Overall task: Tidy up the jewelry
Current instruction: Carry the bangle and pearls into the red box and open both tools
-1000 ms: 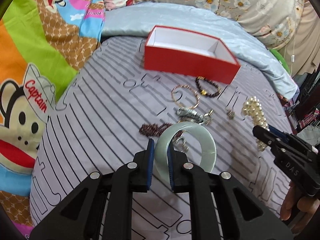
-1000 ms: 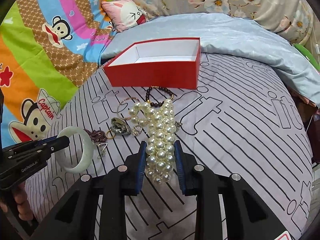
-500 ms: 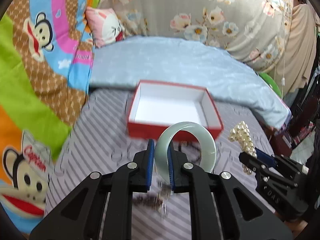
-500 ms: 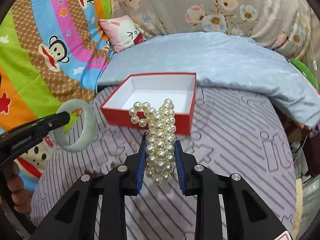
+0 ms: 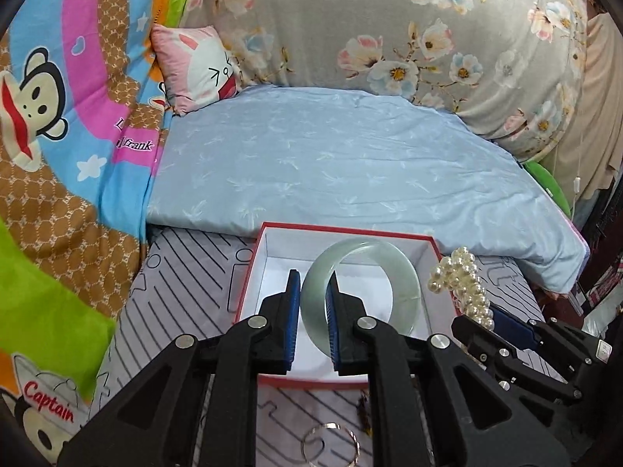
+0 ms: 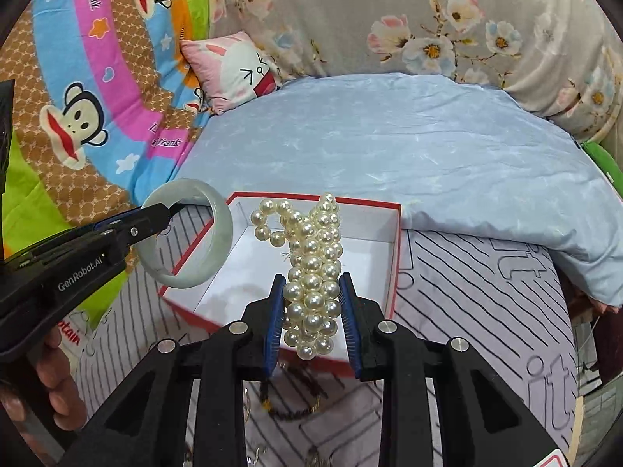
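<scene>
My left gripper (image 5: pixel 313 311) is shut on a pale green jade bangle (image 5: pixel 405 272) and holds it above the open red box (image 5: pixel 249 272) with a white inside. The bangle also shows in the right wrist view (image 6: pixel 222 218), above the box's left corner. My right gripper (image 6: pixel 311 311) is shut on a white pearl bracelet (image 6: pixel 311 257) and holds it over the box (image 6: pixel 395 257). In the left wrist view the pearls (image 5: pixel 463 284) hang at the box's right edge.
The box lies on a grey striped sheet (image 5: pixel 187 295). A thin gold ring bangle (image 5: pixel 331 445) and a dark bead bracelet (image 6: pixel 296 412) lie in front of it. A blue quilt (image 5: pixel 335 163), a pink cushion (image 5: pixel 198 66) and cartoon bedding lie behind.
Both grippers have lifted their pieces off the sheet and carried them forward, from beside the jewelry pile to above the red box.
</scene>
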`<state>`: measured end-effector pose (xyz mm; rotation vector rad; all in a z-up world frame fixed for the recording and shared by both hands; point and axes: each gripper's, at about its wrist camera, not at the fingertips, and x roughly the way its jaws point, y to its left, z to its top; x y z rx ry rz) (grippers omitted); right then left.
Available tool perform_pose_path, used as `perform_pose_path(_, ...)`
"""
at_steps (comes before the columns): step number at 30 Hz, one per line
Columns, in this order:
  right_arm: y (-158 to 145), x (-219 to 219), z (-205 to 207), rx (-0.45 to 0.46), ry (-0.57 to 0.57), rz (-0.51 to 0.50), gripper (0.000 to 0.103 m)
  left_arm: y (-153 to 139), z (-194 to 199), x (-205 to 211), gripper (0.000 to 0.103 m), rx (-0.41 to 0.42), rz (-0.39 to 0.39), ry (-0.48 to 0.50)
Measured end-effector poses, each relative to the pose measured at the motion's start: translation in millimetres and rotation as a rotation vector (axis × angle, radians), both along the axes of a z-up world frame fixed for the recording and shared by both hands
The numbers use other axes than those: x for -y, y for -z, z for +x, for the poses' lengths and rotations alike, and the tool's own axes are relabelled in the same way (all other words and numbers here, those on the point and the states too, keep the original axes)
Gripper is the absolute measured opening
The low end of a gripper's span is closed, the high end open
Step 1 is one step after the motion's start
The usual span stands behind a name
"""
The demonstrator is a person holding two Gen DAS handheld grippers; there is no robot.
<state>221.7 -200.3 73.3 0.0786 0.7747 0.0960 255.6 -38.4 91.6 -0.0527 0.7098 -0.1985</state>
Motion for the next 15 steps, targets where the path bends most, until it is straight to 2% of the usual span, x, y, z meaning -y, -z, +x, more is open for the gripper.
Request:
perform_pose_path(7,22.7,4.2,46.2,-0.047,0.023,-0.002,0.026,27.7,49.3,2.4,0.012,-0.041,0.025,-0.027)
perform_pose_path(15,47.4,11.8,80.6,-0.112,0.053,0.008,0.026,57.8,84.2,5.9,0.012,-0.1,0.041,-0.036)
